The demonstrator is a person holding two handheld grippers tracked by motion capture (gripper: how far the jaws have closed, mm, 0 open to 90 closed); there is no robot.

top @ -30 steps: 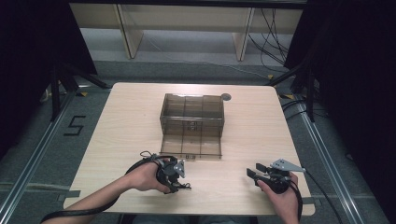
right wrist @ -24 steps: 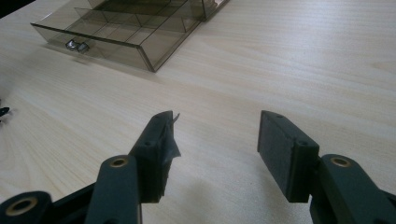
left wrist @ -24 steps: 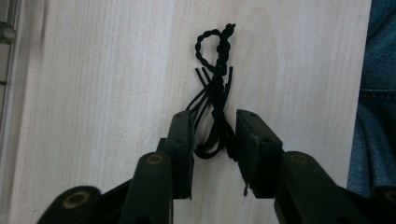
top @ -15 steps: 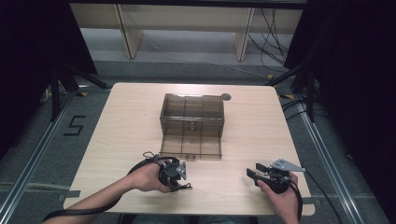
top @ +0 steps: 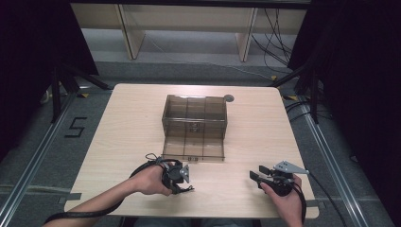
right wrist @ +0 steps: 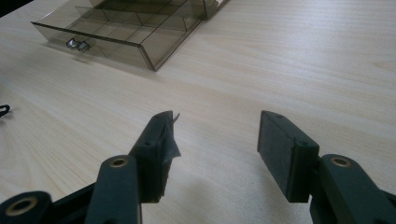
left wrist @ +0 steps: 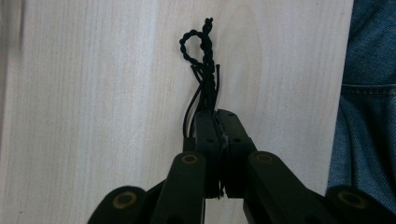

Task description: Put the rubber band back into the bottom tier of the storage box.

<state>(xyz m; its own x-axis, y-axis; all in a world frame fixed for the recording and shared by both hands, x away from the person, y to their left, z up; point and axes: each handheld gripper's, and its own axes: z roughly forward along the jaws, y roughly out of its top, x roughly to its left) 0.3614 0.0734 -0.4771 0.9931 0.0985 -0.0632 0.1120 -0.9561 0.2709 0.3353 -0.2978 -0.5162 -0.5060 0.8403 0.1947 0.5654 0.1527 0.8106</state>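
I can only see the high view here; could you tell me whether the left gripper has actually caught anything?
Observer: Yes, the left gripper has just closed its jaws on a black braided cord, whose looped end sticks out past the tips.
Operator: Thank you. Is the right gripper holding anything?
Observer: No, the right gripper stands open, with bare table between its jaws.
Operator: Does the open drawer have a handle?
Observer: Yes, the drawer has a small metal handle on its front.
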